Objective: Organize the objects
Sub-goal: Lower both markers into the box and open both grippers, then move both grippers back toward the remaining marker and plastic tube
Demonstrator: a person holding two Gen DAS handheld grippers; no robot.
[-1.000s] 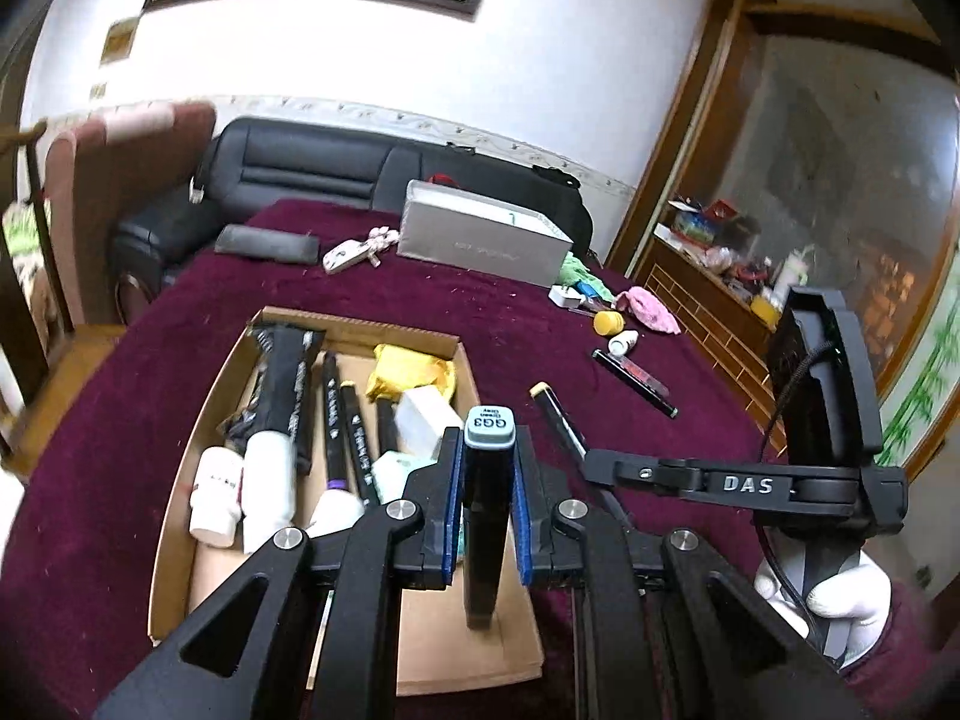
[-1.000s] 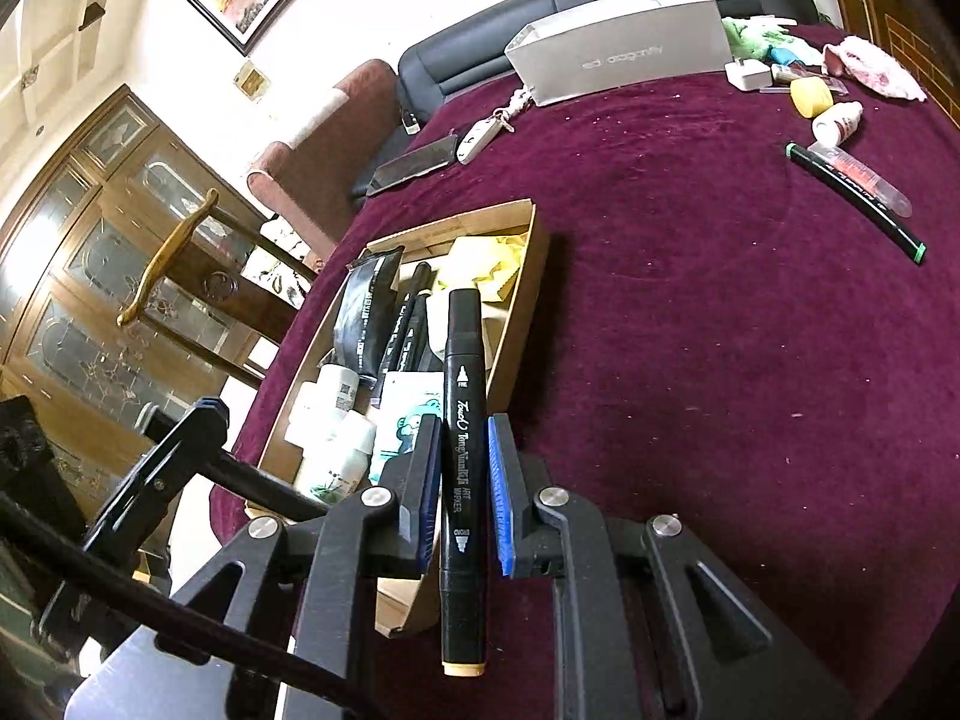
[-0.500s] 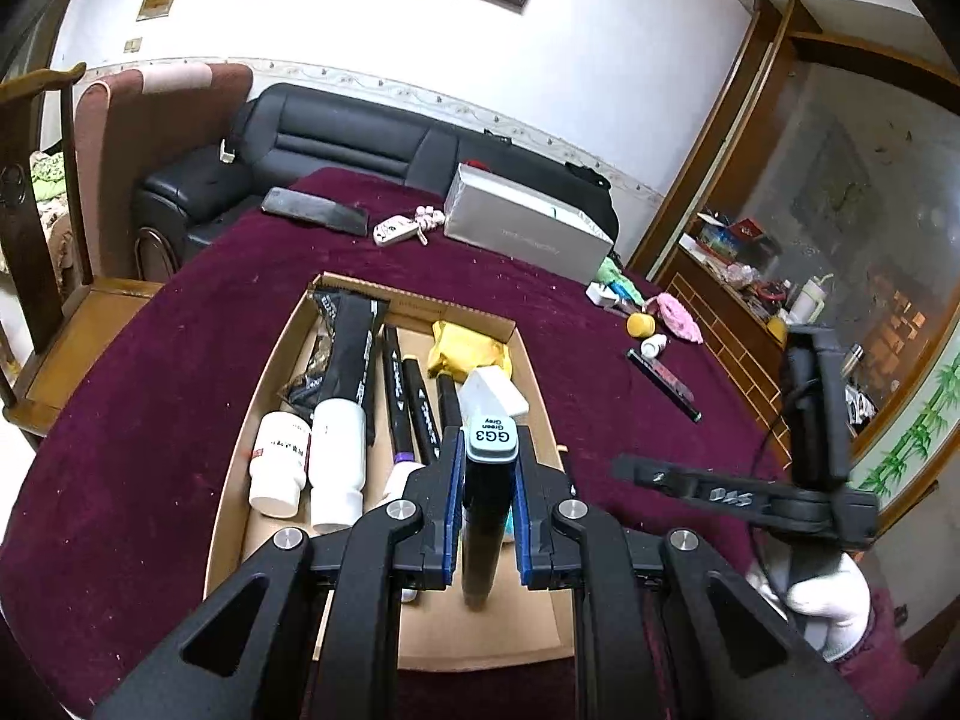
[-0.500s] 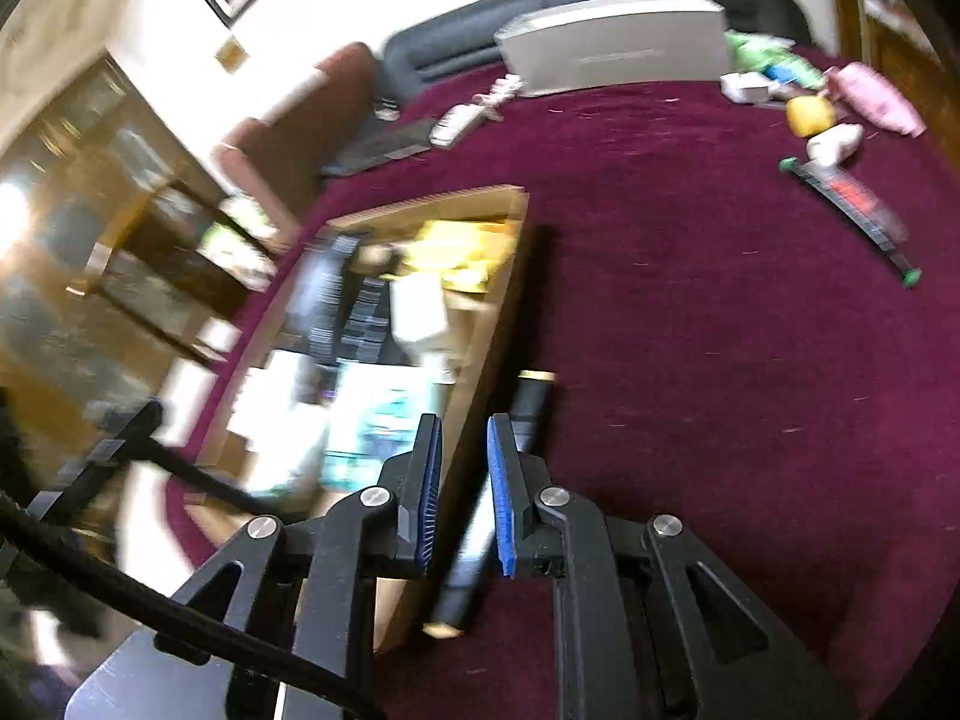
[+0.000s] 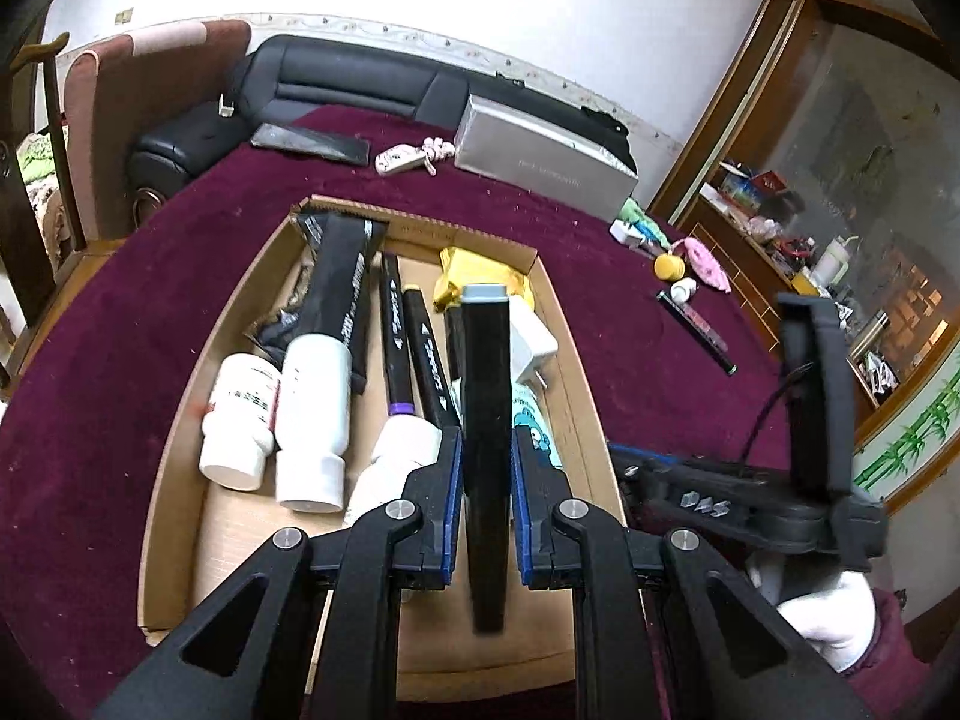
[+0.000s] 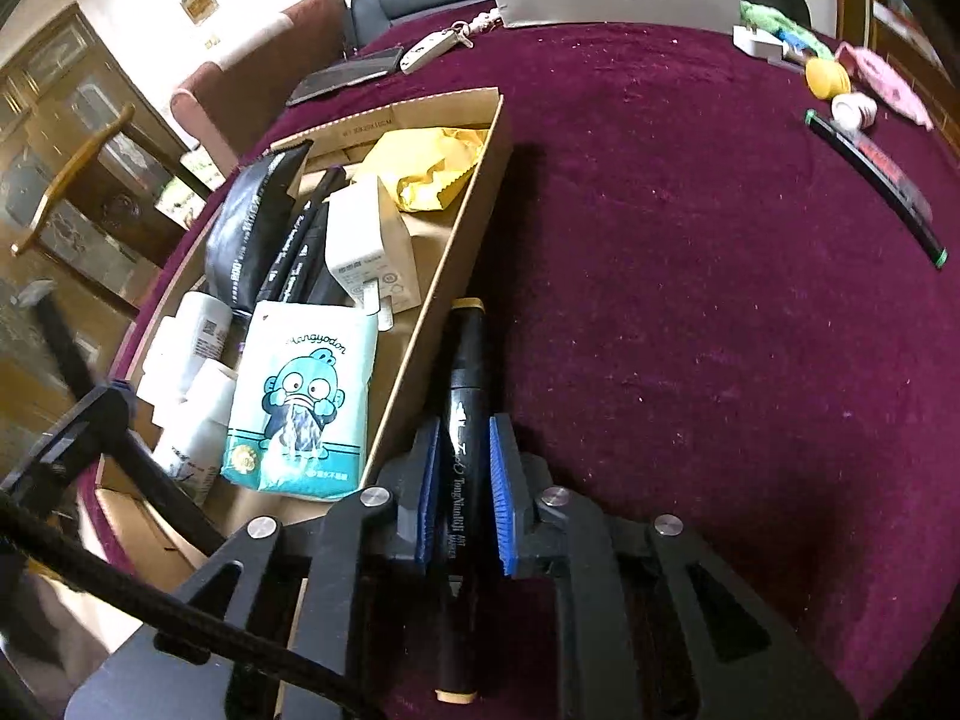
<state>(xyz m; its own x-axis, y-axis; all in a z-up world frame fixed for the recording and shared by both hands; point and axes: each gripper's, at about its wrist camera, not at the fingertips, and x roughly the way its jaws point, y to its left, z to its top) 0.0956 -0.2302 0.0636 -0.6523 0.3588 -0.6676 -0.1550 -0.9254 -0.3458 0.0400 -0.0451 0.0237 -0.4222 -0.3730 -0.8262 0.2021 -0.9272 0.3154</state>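
Note:
My left gripper (image 5: 486, 450) is shut on a black marker with a grey cap (image 5: 486, 396), held over the cardboard box (image 5: 180, 420). The box holds markers (image 5: 396, 330), white bottles (image 5: 312, 408), a black tube (image 5: 342, 282), a yellow packet (image 5: 474, 270), a white charger (image 5: 531, 342) and a tissue pack (image 6: 300, 402). My right gripper (image 6: 459, 456) is open. A black marker with a tan cap (image 6: 465, 408) lies between its pads on the maroon cloth, just outside the box's right wall (image 6: 444, 282).
On the cloth (image 6: 690, 300) farther off lie a grey box (image 5: 540, 162), a key fob (image 5: 402, 157), a dark case (image 5: 309, 143), a green-tipped pen (image 6: 876, 186), a yellow cap (image 6: 828, 77) and small items. A sofa and chair stand behind.
My right gripper has opened and let the tan-capped marker drop onto the cloth beside the box. My left gripper has moved over the box, still holding its marker.

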